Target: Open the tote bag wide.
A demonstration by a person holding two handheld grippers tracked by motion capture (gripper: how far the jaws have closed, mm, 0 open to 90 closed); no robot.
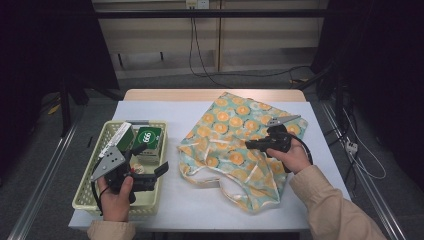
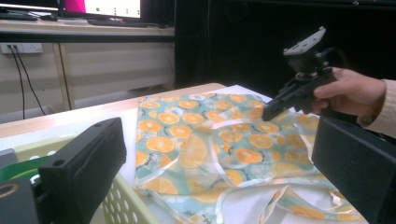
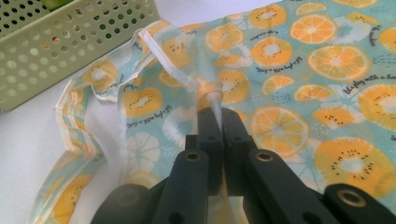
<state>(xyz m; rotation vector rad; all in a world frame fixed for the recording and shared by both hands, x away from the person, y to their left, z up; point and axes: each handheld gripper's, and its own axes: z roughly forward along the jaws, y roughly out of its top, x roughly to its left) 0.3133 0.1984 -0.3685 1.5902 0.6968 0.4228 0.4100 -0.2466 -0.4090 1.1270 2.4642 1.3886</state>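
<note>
Pinched shut, the right gripper is seen in its own view with both black jaws pressed together on a raised fold of the fruit-print bag, a thin peak of the fabric being drawn up between the tips. In the high view this gripper is held by the right hand over the middle of the bag, which is spread flat on the white table cover, right of centre, with its handles trailing toward the near edge. From the left gripper view the same gripper is shown with its tip down on the cloth. The left gripper is held by the left hand over the near right corner of the pale green perforated basket; its jaws are spread wide apart and nothing is gripped between them. Just left of the bag, the basket is set near the table's left edge. Inside it a green box with a white oval label and a longer green and white box are seen lying toward the far end. The print on both boxes is too small to be read, and whatever lies below the left hand and gripper is hidden. In the left gripper view only a green sliver of the contents is seen past the basket rim.
</note>
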